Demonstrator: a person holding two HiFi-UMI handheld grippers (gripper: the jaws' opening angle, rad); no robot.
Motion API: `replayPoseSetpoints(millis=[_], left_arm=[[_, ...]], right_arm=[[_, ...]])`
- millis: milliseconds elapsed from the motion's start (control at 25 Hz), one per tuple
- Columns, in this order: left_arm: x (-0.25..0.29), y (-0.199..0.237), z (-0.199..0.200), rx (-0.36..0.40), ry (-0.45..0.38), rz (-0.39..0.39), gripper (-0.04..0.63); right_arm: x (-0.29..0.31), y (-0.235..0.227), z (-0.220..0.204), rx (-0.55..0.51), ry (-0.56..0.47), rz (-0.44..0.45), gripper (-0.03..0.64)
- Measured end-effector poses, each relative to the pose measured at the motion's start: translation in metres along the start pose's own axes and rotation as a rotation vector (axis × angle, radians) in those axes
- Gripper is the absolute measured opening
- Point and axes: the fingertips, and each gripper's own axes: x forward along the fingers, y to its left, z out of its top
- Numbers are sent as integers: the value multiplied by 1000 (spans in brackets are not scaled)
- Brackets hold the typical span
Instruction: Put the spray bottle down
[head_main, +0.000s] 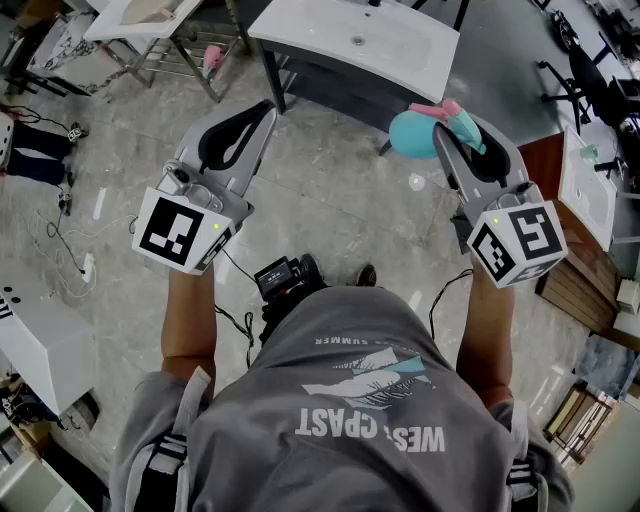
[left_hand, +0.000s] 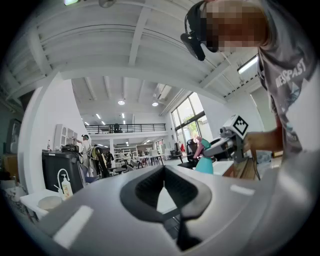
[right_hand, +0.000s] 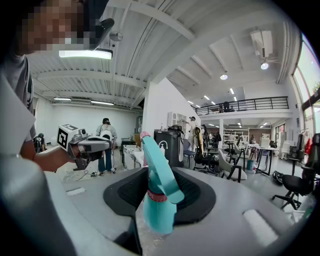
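Spray bottle (head_main: 408, 135) clamped between right gripper (head_main: 462, 128) jaws

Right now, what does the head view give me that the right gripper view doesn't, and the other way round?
Only the head view: the bowl and drain of the white basin ahead, seen from above, and the marker cube on the right gripper.

Only the right gripper view: the jaws closed on the neck of the spray bottle, seen close up, plus the black cabinet and office chairs further off.

Both: the teal spray bottle held in the right gripper, and the left gripper alongside.
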Motion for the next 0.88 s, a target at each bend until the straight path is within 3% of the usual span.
replayPoseSetpoints(millis=[600,880], left_arm=[[-34,43,-7,-21,-32,0,3],[-23,44,-17,-43,-16,3,3]], right_arm=[[31,36,14,11,-3,-21,146],[43,23,12,52,-14,0,146]])
